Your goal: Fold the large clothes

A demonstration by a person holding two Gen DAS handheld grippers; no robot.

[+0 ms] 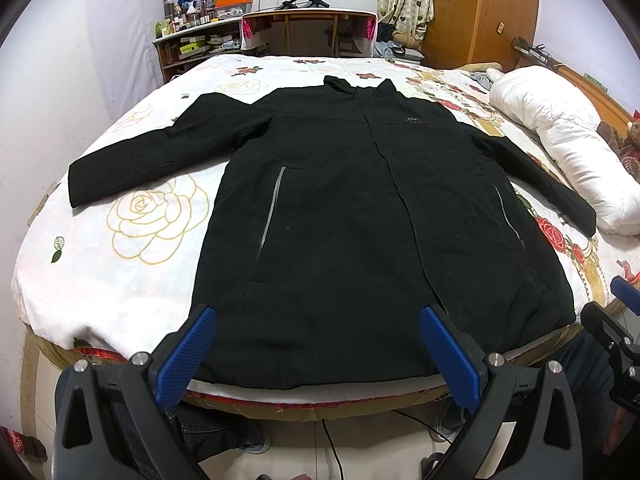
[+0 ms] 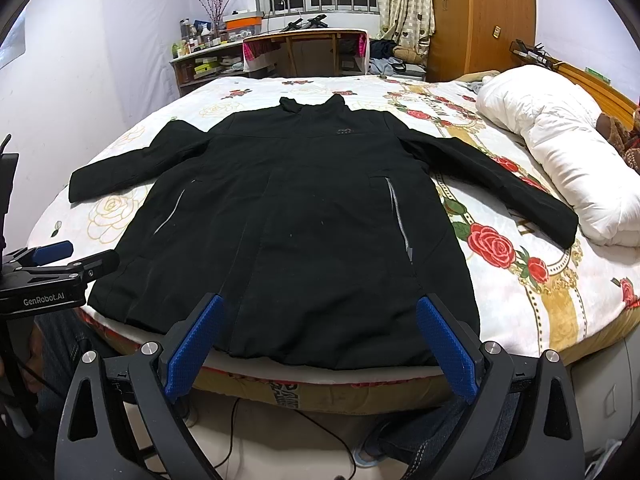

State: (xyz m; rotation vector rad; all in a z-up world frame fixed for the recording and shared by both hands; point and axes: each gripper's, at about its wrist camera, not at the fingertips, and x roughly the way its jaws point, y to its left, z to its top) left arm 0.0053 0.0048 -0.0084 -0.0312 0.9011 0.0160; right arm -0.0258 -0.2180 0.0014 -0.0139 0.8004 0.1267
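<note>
So nothing was folded yet: black coat (image 1: 360, 208) lay flat, sleeves out, on the bed (image 1: 132, 248); my left gripper (image 1: 316, 344) and right gripper (image 2: 320, 336) gaped wide, empty.

You have one black coat (image 1: 352, 216) spread on one bed (image 1: 120, 272), with two sleeves, one toward 9 o'clock and one toward 3 o'clock, and two grey pocket zips. You hold two tools: the left tool (image 1: 316, 350) and the right tool (image 2: 318, 344), each with two blue pads set wide apart. One white duvet roll (image 1: 560, 140) lies at 2 o'clock. One desk (image 1: 308, 28) stands at 12 o'clock.
</note>
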